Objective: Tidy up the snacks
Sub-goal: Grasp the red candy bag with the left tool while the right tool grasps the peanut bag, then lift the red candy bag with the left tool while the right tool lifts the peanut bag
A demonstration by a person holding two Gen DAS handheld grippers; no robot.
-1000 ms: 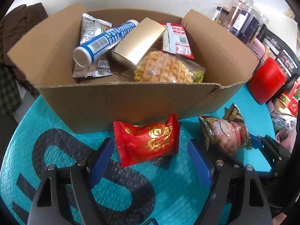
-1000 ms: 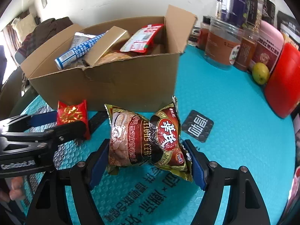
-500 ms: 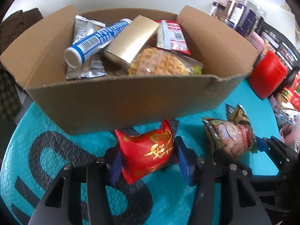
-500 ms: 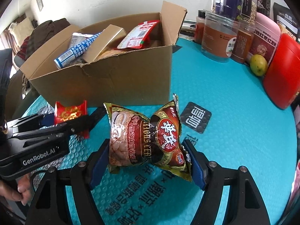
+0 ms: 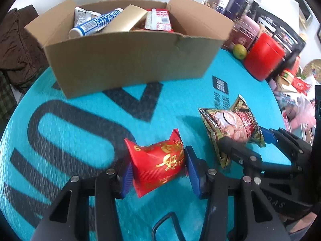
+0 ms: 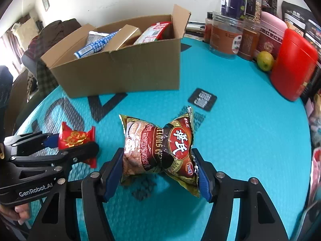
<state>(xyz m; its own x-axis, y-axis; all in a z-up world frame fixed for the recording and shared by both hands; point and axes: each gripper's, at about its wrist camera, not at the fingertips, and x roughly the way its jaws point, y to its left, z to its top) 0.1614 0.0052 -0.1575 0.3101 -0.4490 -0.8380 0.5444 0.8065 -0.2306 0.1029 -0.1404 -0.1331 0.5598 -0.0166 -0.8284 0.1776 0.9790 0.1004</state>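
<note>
A small red snack packet with gold print sits between the blue pads of my left gripper, which is shut on it just above the teal mat. My right gripper has a brown and red snack bag between its pads. Its jaws are closing and both pads press into the bag's sides. In the left wrist view that bag hangs to the right of the red packet. The open cardboard box stands beyond both grippers, holding a blue tube, a gold carton and other packets.
Tall jars, a green fruit and a red canister line the back right of the teal mat. Brown clothing lies off the table's left edge. A hand shows at the lower left in the right wrist view.
My left gripper shut on the red packet. Both grippers drew back from the box with their packets, and the right jaws narrowed on the bag.
</note>
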